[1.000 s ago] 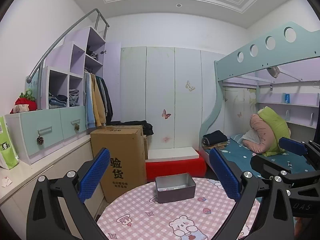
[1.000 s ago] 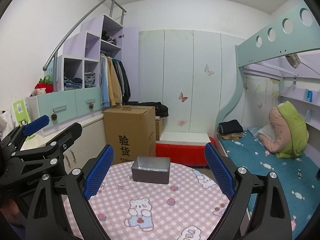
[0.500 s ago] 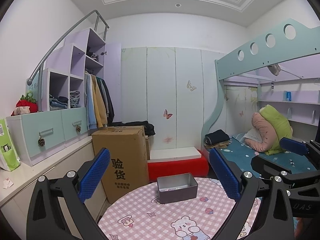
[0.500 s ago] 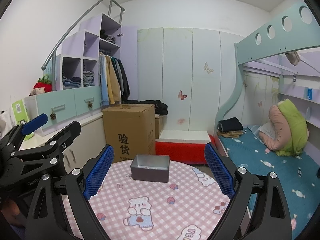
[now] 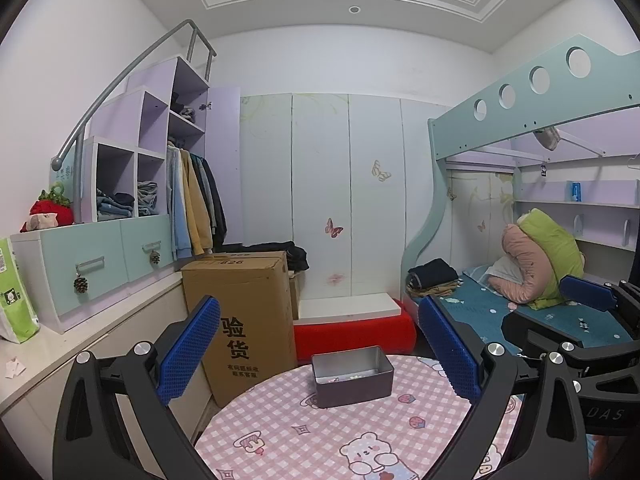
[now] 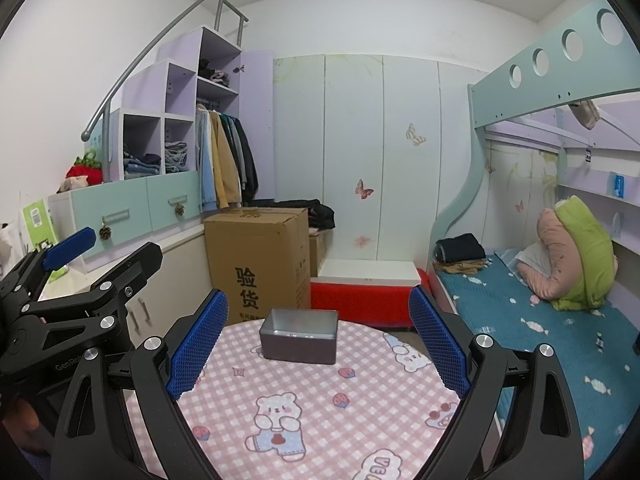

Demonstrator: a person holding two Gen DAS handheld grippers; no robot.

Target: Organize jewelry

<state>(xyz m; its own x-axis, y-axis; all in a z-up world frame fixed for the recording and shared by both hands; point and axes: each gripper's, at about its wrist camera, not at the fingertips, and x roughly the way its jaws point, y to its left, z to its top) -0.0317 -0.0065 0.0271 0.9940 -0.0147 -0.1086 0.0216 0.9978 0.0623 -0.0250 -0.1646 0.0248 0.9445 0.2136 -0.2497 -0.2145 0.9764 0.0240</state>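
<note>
The grey metal tin (image 5: 353, 375) sits lidless on the far part of the round pink checked table (image 5: 304, 432), at about 12 o'clock from both grippers; in the left wrist view a few small pale bits, probably jewelry (image 5: 343, 378), lie on its floor, too small to identify. Compared with a second ago, the tin appears slightly lower and nearer in the left view and the room has tilted a little, so both tools seem to have drifted a touch upward and back while the tin itself has not been touched. That suggests either the sorting is finished or a pause before the next pick; no loose pieces show on the cloth. The left gripper (image 5: 320, 352) holds its blue pads spread wide with nothing between them, and the right gripper (image 6: 318, 344) is likewise agape and empty. Around them: a cardboard box (image 5: 244, 312) at 10 o'clock beyond the table, a red step (image 5: 356, 332) behind, and the bunk bed (image 6: 532, 320) at 3 o'clock.
</note>
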